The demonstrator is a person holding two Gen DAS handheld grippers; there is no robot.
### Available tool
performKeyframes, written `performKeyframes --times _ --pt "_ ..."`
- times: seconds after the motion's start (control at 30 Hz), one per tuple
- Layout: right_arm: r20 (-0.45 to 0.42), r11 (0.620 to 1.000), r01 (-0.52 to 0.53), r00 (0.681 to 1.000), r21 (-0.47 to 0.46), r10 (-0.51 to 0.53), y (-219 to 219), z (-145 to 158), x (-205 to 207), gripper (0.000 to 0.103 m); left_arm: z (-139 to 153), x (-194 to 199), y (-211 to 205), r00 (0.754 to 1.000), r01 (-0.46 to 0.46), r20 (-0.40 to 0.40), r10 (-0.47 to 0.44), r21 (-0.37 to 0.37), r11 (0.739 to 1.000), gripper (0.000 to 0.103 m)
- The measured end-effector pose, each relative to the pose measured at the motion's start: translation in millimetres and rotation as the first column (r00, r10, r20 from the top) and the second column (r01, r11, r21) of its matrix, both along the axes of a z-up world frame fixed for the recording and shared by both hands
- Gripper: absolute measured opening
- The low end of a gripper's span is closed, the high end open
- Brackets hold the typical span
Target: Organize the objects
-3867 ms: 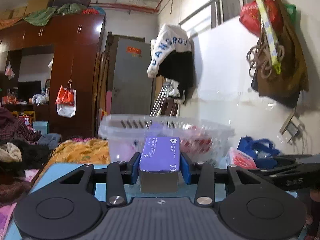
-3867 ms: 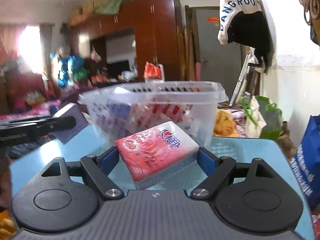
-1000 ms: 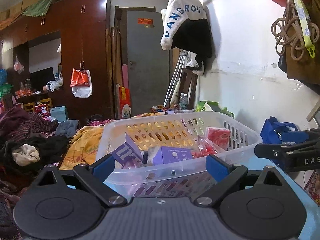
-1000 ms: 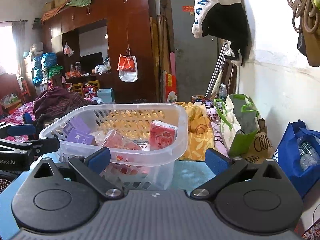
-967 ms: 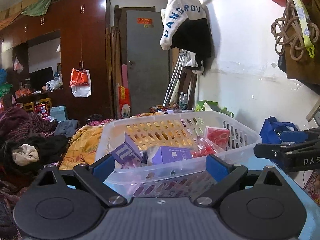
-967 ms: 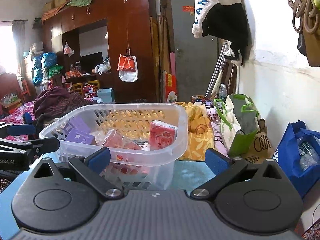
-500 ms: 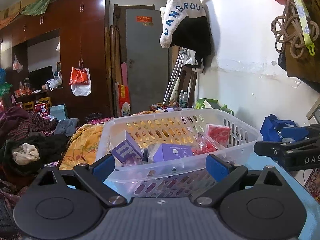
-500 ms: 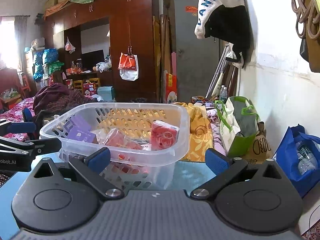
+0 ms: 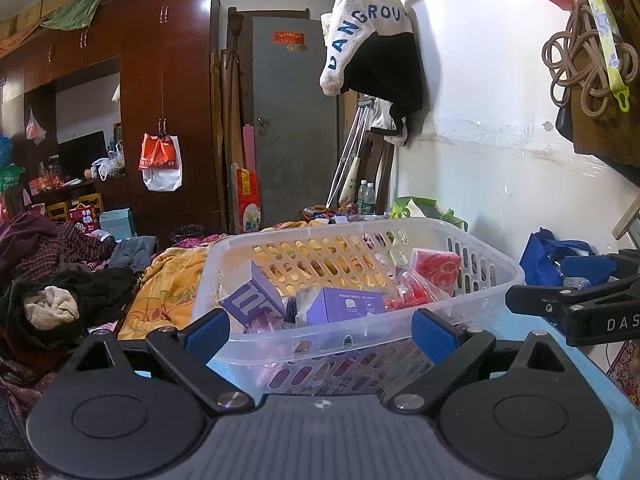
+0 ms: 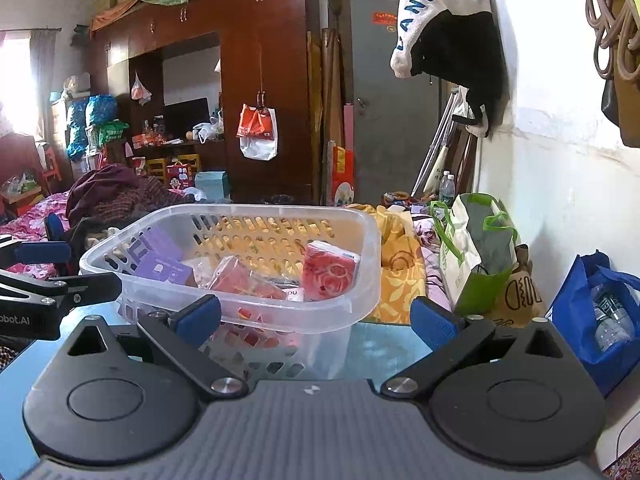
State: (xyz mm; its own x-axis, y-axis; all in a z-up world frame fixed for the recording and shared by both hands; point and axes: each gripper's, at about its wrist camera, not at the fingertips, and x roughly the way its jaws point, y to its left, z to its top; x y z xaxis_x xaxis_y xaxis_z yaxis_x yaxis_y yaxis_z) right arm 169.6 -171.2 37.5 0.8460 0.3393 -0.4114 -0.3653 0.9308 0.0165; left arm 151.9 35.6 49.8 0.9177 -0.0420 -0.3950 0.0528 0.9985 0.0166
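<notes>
The tabletop (image 10: pixel 384 344), a blue surface, carries a clear slotted basket (image 9: pixel 492 264) standing near the wall. Inside lie purple boxes (image 9: pixel 344 306) toward the left and red tissue packs (image 10: pixel 329 270) toward the right, one pack standing upright against the far wall of the basket, the rest piled loosely. The left hand-held gripper (image 9: pixel 320 330) and the right hand-held gripper (image 10: pixel 316 316) both hang just before the basket's near rim, jaws spread wide and holding nothing. The sorting looks close to done, since no loose item shows on the tabletop. The risk now is a blue pad catching the light basket's rim as a gripper moves, which could shove or tip it; the upright pack could also topple.
</notes>
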Motion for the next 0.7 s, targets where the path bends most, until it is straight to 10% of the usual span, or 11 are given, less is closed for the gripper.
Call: performKeyframes --times 0.7 --pt "0.003 1.0 -0.006 1.0 -0.004 0.006 1.3 0.0 -0.2 0.103 -0.2 0.8 -2.0 1.0 0.003 -0.006 -0.003 -0.008 1.0 0.099"
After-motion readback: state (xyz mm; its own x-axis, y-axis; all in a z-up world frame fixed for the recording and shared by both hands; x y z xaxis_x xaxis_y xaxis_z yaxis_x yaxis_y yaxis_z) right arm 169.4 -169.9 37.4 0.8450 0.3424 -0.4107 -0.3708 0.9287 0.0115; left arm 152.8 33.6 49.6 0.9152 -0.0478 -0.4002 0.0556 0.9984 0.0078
